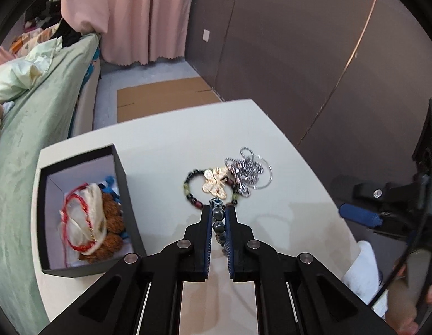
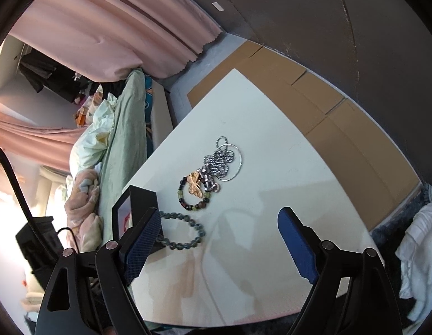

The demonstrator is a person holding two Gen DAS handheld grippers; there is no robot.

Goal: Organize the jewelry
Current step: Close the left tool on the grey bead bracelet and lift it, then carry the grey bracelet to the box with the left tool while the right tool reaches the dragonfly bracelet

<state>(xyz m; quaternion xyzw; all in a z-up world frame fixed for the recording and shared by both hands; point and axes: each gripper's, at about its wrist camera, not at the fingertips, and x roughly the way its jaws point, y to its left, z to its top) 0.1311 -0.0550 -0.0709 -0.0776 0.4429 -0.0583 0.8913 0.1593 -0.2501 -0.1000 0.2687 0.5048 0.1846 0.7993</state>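
Two loose beaded bracelets [image 2: 194,195] [image 2: 185,230], one butterfly pendant [image 1: 214,182], one chain [image 1: 248,167], one box [image 1: 84,212].

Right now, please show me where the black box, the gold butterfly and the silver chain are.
black box [image 1: 132,212], left wrist view, right wall.
gold butterfly [image 1: 214,182], left wrist view, wings' middle.
silver chain [image 2: 220,162], right wrist view, bunched coils.

You see a smooth matt white table [image 1: 165,128], a matt black box [image 1: 126,192], likely card, glossy dark stone-like beads [image 1: 218,217] between ribbed blue pads [image 1: 207,231], a shiny metal chain [image 1: 250,169] and a gold butterfly [image 1: 214,184].
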